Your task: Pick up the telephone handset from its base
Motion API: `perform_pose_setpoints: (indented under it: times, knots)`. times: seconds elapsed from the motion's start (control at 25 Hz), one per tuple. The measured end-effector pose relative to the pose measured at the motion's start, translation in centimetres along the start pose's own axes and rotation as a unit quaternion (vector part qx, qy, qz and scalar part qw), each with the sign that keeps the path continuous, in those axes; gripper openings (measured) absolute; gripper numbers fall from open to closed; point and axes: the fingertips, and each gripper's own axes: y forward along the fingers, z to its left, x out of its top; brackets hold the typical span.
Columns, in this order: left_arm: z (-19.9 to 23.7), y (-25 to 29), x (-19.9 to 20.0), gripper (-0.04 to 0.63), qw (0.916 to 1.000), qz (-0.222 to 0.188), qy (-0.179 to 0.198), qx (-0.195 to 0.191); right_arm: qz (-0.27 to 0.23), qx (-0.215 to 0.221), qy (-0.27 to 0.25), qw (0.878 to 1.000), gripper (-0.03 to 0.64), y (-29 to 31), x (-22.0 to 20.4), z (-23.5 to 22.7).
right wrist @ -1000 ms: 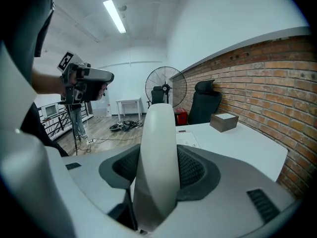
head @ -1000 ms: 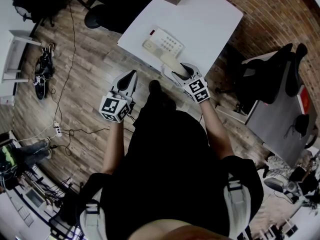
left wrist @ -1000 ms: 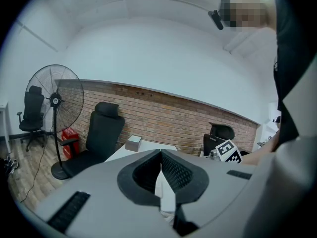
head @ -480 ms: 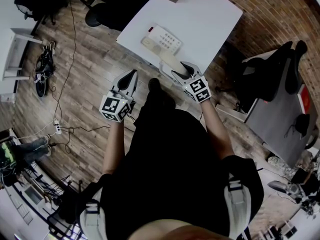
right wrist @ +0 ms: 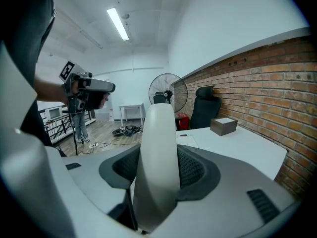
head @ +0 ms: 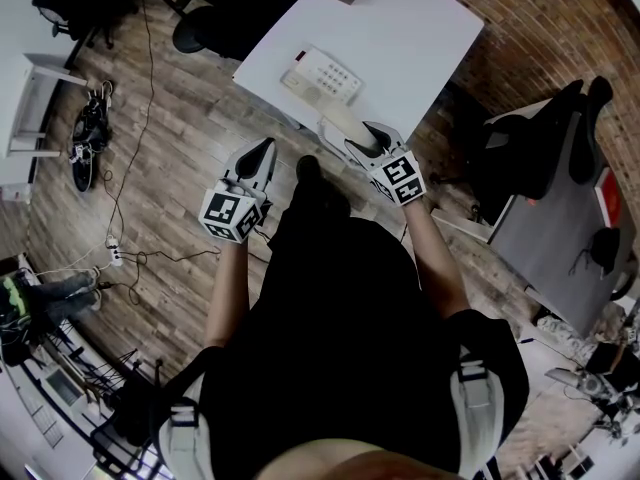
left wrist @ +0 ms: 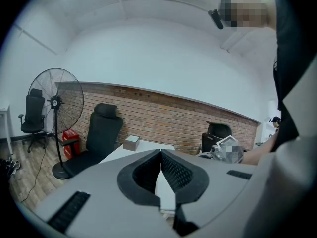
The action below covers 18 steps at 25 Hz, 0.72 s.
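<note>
Your left gripper and right gripper are pale grey with black ribbed pads, and each bears black-and-white square markers; your clothes are black. The handset is plain cream, matching its base, which has rows of pale keys and one small red spot at a corner. The table is plain white, the floor brown wood planks, the wall red-brown brick with pale mortar lines, the chair and fan black.
</note>
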Motion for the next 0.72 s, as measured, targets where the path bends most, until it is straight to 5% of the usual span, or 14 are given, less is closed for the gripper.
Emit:
perform_pose_setpoints:
  times: [0.72]
  knots:
    - [-1.0,-1.6,-0.9,0.020,1.0000,0.002,0.002,-0.001,-0.015,0.000,-0.004,1.000,0.210,-1.5,0.4,1.6]
